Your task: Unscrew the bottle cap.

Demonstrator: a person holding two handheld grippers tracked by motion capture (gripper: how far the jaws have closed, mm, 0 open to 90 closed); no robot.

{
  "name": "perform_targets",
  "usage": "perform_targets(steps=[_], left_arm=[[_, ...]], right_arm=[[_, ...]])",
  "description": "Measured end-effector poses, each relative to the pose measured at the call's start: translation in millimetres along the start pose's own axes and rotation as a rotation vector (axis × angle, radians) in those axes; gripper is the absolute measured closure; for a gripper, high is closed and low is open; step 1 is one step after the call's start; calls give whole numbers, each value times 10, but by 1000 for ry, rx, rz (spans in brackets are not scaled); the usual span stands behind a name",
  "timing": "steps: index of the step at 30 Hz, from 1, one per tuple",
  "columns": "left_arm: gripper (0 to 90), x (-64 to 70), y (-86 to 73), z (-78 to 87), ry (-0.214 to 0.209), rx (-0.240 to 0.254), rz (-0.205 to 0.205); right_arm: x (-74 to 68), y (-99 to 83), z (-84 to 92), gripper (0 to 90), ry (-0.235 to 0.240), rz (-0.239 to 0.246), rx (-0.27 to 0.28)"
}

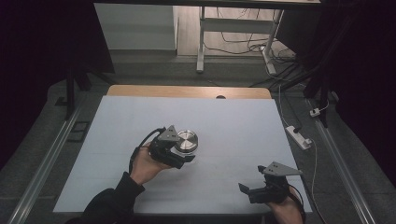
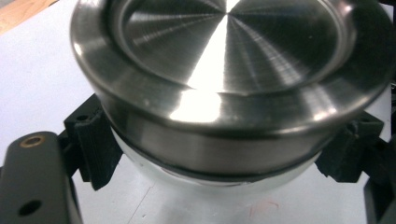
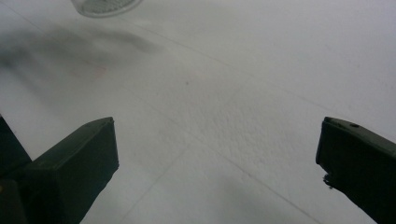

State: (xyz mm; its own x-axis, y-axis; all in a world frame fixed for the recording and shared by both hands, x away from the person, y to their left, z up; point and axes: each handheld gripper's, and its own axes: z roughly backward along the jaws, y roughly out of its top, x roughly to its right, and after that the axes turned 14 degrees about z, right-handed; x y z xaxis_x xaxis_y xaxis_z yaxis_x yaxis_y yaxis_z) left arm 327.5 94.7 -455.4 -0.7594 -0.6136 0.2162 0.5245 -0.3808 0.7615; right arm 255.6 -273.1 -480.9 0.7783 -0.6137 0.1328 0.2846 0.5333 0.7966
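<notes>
1. The left claw (image 1: 183, 151) is clamped on a round steel container (image 1: 186, 140), its black jaws pressing the body from both sides just under the lid's rim.
2. The container (image 2: 229, 79) sits near the middle of the white desk (image 1: 233, 121), at about 10 o'clock from the right claw (image 1: 254, 179).
3. The right claw (image 3: 217, 154) stands wide open with nothing between its jaws, near the desk's edge at 5 o'clock, well apart from the container.
</notes>
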Motion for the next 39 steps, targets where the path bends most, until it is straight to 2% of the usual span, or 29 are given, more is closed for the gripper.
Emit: perform_targets(steps=[6, 12, 15, 19, 29, 39], left_arm=[[154, 0, -4, 8, 12, 4, 1], [154, 8, -6, 19, 11, 5, 1], [154, 15, -7, 21, 7, 7, 2], [154, 26, -9, 19, 4, 8, 3], [154, 40, -14, 9, -7, 5, 5], [155, 52, -19, -1, -13, 5, 0]], right_arm=[[-29, 95, -55, 0, 37, 33, 23], [-64, 249, -111, 0, 93, 49, 83], [-79, 321, -147, 0, 106, 49, 85], [-98, 447, -204, 0, 158, 36, 74], [-214, 855, -403, 0, 166, 125, 80], [-240, 1104, -568, 0, 193, 139, 92]])
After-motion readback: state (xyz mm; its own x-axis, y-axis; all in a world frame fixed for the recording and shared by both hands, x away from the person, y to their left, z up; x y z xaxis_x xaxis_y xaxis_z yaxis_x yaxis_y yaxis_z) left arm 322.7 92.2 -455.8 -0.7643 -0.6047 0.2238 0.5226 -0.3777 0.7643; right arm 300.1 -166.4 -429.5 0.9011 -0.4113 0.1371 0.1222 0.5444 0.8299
